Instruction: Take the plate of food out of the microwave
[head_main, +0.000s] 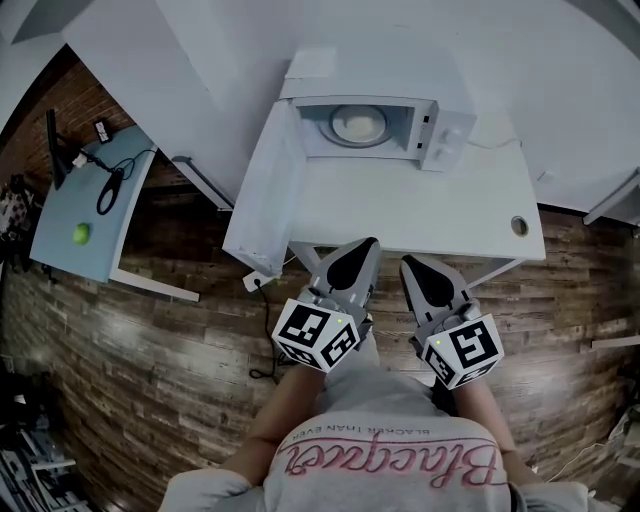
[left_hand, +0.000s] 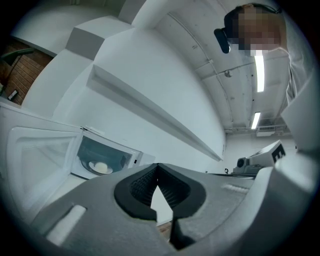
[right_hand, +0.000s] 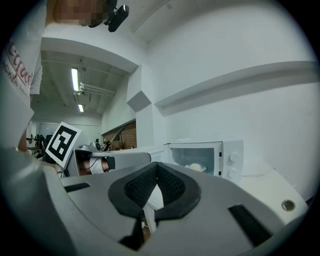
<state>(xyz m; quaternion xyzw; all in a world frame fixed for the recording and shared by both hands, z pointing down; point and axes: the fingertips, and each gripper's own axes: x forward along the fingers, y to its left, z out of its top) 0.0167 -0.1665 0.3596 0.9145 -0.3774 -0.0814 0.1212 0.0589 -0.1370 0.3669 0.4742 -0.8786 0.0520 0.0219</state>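
**Microwave** (head_main: 375, 125): white, at the far edge of a white table (head_main: 460, 215). Its door (head_main: 262, 195) is swung wide open to the left. The control knobs are on the right of the front.

**Plate of food** (head_main: 357, 124): inside the open microwave cavity, lying flat on its floor. It is round and carries a pale mound. It is well apart from both grippers, and nothing touches it.

**Left gripper** (head_main: 368, 244): held level at the near edge of the table, pointing toward the microwave. Its jaws are closed together at the tips with nothing between them.

**Right gripper** (head_main: 408, 262): just beside the left gripper, on its right, and also level and aimed toward the microwave. Its jaws are closed together and empty.

**Table fittings**: a round cable hole (head_main: 519, 225) near the right end of the tabletop.

**Side table** (head_main: 60, 250): pale blue, far left, well apart from the white table. It holds a green ball (head_main: 81, 234) and a black cable.

**Floor** (head_main: 150, 370): dark wood planks.

**Person**: seen from above at the near edge, wearing a grey shirt (head_main: 390, 460) with pink lettering, with both forearms extended to the grippers.
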